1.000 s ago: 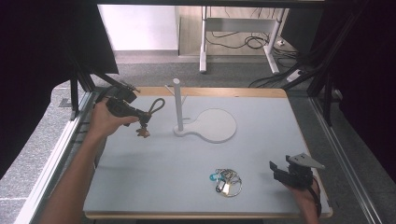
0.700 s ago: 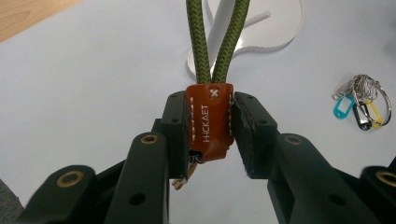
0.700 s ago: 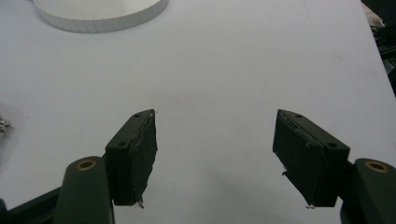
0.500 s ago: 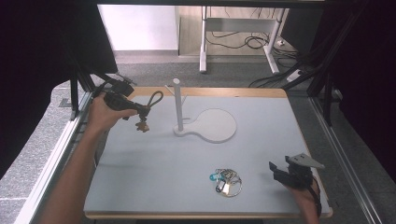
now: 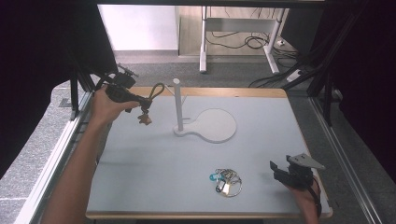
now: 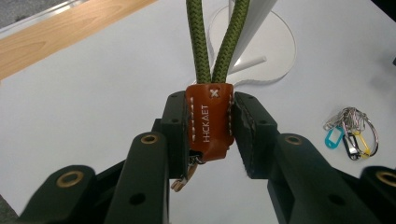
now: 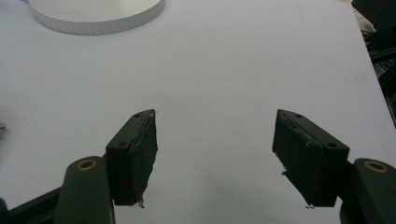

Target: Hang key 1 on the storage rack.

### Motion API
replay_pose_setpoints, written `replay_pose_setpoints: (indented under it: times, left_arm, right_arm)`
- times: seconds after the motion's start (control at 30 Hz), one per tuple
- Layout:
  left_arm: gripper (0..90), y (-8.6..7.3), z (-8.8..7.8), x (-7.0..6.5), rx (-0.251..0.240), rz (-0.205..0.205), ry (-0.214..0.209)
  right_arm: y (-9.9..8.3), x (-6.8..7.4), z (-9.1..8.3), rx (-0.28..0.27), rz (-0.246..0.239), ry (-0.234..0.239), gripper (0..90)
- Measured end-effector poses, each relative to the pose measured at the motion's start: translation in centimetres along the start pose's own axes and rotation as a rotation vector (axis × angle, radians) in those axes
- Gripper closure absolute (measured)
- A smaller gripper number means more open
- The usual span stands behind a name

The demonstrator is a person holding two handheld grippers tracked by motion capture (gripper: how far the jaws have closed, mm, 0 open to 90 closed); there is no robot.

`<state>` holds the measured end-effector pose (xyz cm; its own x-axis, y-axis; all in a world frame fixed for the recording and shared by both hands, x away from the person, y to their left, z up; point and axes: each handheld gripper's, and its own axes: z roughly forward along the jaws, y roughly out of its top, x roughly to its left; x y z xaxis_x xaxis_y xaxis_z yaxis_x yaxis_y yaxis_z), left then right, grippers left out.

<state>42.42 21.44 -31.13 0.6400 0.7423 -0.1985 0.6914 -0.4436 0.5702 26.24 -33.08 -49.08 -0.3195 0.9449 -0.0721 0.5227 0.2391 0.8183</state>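
My left gripper (image 5: 139, 100) is shut on the brown leather tab (image 6: 209, 122) of a keychain, held above the table's far left. Its green rope loop (image 5: 157, 90) points toward the white post (image 5: 178, 103), just left of it and apart from it. A small brown pendant (image 5: 144, 118) hangs below the tab. In the left gripper view the jaws (image 6: 210, 135) press the tab from both sides and the rope (image 6: 215, 42) rises past the post. My right gripper (image 5: 281, 170) rests open at the near right, its jaws (image 7: 215, 149) wide apart over bare table.
The post stands on a white round base (image 5: 215, 125) in the middle of the table; its edge (image 7: 93, 16) also appears in the right gripper view. A bunch of keys with coloured tags (image 5: 226, 181) lies at the near centre, left of the right gripper. The board's wooden edge (image 5: 224, 91) runs along the far side.
The left gripper has lifted the keychain a little, up and farther back in the picture, with the loop staying left of the post. The right gripper has not moved.
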Motion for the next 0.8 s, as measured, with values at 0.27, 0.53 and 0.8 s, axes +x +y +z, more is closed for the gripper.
replay_pose_setpoints:
  times: [0.27,0.53,0.8]
  left_arm:
    - [67.3,0.6,0.6,0.5,-0.006,-0.017,-0.017]
    - [67.3,1.0,1.3,0.6,-0.011,-0.023,-0.018]
    - [67.3,1.5,1.7,0.7,0.008,-0.015,-0.028]
  right_arm:
    - [0.0,0.1,0.2,0.008,-0.006,0.004,30.7]
    - [0.0,-0.4,-0.2,-0.002,0.017,-0.011,31.1]
    - [0.0,-0.4,-0.2,0.000,0.023,-0.012,31.2]
